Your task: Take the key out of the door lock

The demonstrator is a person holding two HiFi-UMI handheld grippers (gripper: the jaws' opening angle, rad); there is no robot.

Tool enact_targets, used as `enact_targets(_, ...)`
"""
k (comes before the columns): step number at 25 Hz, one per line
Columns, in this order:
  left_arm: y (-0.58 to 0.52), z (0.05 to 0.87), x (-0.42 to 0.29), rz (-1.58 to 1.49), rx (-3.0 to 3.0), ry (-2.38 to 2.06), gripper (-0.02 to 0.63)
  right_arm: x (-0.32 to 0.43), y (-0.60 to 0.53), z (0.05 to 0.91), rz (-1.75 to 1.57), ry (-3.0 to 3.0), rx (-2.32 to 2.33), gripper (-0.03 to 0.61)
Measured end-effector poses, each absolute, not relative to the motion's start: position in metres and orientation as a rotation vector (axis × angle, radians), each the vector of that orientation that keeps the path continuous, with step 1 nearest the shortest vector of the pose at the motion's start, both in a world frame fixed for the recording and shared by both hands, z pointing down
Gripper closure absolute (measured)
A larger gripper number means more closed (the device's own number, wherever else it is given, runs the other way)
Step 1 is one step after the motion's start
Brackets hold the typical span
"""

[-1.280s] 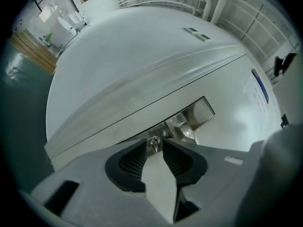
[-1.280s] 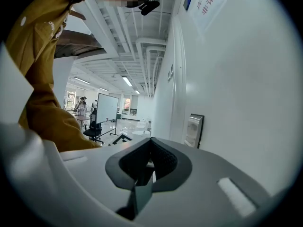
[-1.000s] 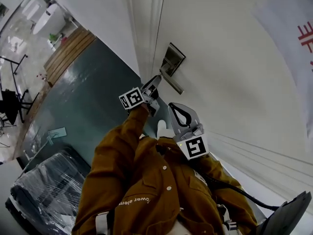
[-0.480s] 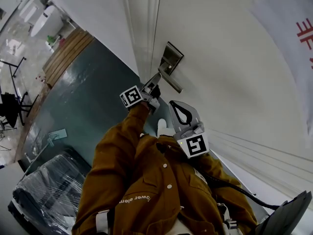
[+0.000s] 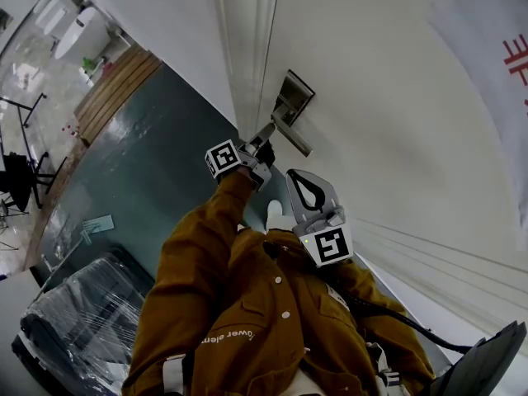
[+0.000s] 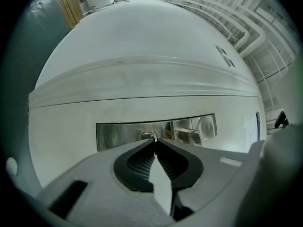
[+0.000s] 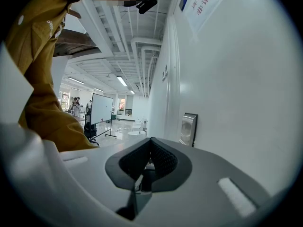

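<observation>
The steel lock plate with its lever handle sits on the white door. My left gripper is pressed up against the plate just below the handle. In the left gripper view the lock plate fills the middle, with the keyhole right at my left gripper. Its tips are pinched together on a thin bright sliver, the key; most of the key is hidden. My right gripper is held back near my chest, and this right gripper is shut and empty.
The door frame runs beside the lock. A poster with red print hangs on the door at right. A plastic-wrapped bundle lies on the teal floor. A whiteboard and people stand far off.
My left gripper's jaws have closed at the keyhole, and the gripper has edged a little closer to the lock plate. The right gripper has hardly moved.
</observation>
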State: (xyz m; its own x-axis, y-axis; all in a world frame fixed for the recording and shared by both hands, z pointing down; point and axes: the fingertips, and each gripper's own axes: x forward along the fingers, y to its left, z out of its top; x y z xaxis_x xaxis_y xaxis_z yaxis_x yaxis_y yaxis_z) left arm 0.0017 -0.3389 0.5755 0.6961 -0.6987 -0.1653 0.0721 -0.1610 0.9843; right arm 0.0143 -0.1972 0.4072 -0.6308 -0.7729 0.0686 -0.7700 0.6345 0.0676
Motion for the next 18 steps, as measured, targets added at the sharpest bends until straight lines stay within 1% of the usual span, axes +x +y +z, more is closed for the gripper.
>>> enact_targets(5,-0.339,0.5831,-0.0003,-0.663,1.642,-0.574,0.595,0.0141,-0.1963,0.4085,-0.047,-2.753,1.309,0.572)
enact_targets(13,-0.3381,0.5824,-0.001,-0.635,1.709,-0.623,0.595,0.0176,-0.1938,0.4081,-0.045,-2.738,1.332,0.572)
enact_targets(18,-0.3383,0.5836,-0.0037,-0.505,1.829,-0.694,0.595,0.0147,-0.1931,0.4066,-0.049,-2.744,1.328,0.572)
